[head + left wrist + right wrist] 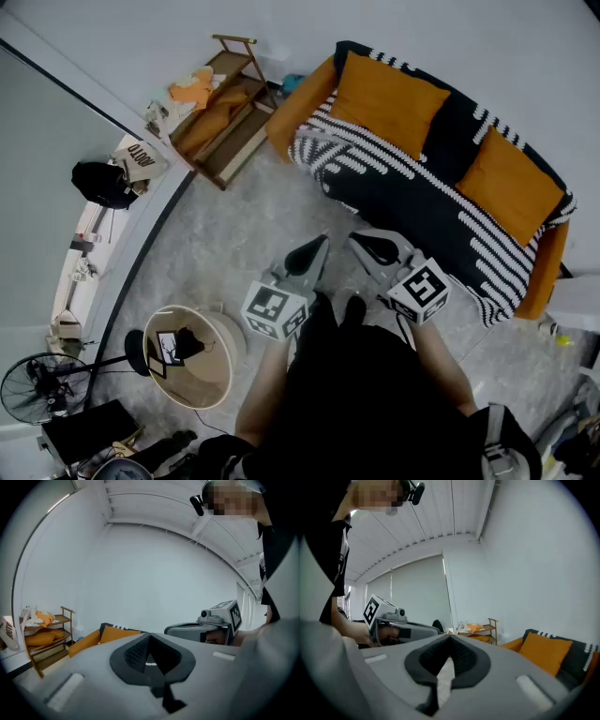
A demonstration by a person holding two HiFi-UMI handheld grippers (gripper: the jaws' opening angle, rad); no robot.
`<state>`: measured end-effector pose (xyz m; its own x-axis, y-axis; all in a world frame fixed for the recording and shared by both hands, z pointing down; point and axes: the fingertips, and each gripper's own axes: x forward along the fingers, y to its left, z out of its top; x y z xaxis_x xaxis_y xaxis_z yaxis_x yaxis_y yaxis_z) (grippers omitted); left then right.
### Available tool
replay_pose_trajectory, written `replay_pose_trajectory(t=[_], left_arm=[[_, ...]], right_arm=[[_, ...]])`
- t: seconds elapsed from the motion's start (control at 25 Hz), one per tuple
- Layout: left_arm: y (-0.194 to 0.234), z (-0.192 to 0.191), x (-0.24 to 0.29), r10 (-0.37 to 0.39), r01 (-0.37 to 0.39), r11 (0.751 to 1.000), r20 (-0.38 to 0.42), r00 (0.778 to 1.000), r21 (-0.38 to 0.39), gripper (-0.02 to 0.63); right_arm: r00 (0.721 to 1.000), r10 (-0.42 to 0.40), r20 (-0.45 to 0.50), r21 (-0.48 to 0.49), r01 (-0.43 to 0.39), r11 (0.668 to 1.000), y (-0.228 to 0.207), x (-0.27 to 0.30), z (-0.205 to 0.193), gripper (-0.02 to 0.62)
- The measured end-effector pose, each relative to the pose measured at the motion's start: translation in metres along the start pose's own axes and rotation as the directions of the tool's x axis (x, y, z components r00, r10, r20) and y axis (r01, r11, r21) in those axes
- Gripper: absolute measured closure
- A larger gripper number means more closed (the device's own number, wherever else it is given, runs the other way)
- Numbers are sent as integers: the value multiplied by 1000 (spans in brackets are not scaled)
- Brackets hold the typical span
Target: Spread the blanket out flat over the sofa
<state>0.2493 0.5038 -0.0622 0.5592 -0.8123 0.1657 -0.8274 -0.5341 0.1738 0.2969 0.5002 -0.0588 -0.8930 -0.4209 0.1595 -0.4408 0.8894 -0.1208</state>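
**Inspector A:** Left side of the head view?

**Inspector B:** A fan [33, 386] in the lower left corner, and a round basket [217, 330] on the floor [225, 244] just right of it. A wooden shelf [225, 117] with orange cloth on it stands at upper centre-left, beside the end of the sofa.

**Inspector A:** The grippers?

**Inspector B:** The left gripper [319, 244] is at centre frame with its jaws pressed together and nothing between them. The right gripper [358, 238] is just right of it, also closed and empty. Both are held over the floor in front of the sofa, touching neither the sofa nor the blanket.

**Inspector A:** And the blanket?

**Inspector B:** The black blanket [403, 192] with white stripes is in the upper right of the frame. It lies across the seat and back of the orange sofa [298, 101] and hangs over the front edge. Two orange cushions sit on top, one [389, 98] towards the left and the other [511, 178] towards the right.
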Motion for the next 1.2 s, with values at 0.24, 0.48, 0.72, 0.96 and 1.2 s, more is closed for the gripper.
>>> replay_pose_trajectory(t=[0.24, 0.48, 0.72, 0.96, 1.2], left_arm=[[0, 0, 0, 1, -1, 1000, -3, 1000, 1, 595], [5, -1, -3, 12, -12, 1000, -8, 1000, -4, 595], [28, -5, -9, 47, -47, 999, -18, 999, -14, 595], [70, -5, -7, 57, -57, 998, -21, 998, -16, 595], [139, -5, -6, 62, -62, 998, -39, 997, -3, 595]], right_arm=[[999, 8, 40, 43, -10, 999, 0, -1, 6, 594], [999, 8, 35, 58, -10, 998, -1, 1, 3, 593], [1000, 6, 6, 82, -6, 997, -2, 14, -4, 592], [999, -34, -29, 95, 37, 995, -21, 44, -12, 592], [997, -69, -43, 102, 73, 992, -38, 100, -6, 592]])
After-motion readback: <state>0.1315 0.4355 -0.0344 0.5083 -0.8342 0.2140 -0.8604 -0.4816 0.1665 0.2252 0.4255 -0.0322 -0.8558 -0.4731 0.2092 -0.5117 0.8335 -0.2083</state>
